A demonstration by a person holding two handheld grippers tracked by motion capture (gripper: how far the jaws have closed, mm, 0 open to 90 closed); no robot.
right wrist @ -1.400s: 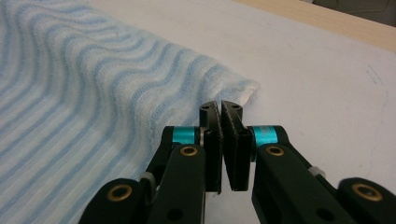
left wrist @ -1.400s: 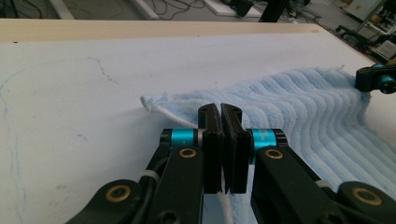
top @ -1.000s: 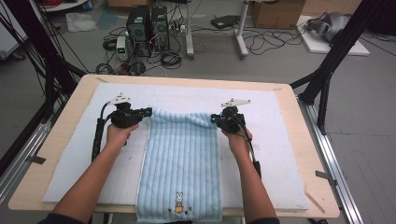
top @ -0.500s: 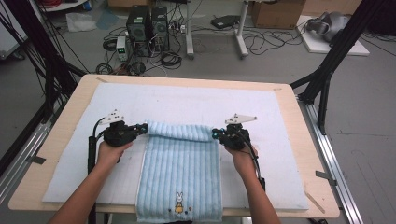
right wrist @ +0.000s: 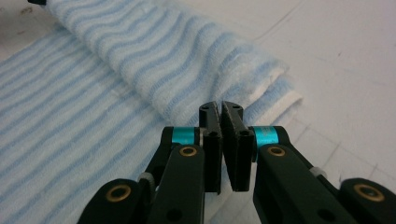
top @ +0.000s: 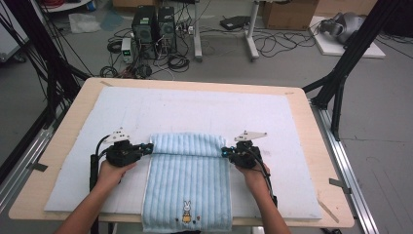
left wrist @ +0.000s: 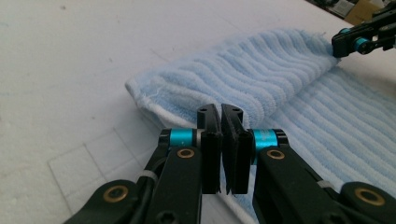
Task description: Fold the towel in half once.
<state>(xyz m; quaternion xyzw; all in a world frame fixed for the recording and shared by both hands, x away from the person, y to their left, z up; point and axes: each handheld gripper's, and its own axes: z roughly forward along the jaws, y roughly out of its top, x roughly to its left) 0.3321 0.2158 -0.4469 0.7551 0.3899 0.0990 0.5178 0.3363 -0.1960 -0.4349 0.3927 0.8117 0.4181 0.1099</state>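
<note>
A person works a light-blue ribbed terry towel [top: 187, 180] on a white foam mat [top: 195, 109] covering a pale wooden table [top: 73, 102]. The towel lies at the near middle of the mat, its lower hem with a small embroidered rabbit [top: 186, 210] hanging over the table's near edge. Its far end is doubled back into a soft, rounded fold across the full width.

The left gripper [top: 148, 147] and the right gripper [top: 225, 152] sit level with each other at the two ends of that fold, a placement that likely keeps the folded edge straight and square to the towel's sides.

In the left gripper view the black jaws of the left gripper [left wrist: 220, 112] stand almost together, having just eased apart to a narrow slit at the fold's white-hemmed corner; no cloth seems caught between them, though the tips hide the contact. The right gripper's [right wrist: 220, 108] jaws are likewise drawn nearly closed just short of the plush, corded pile.
</note>
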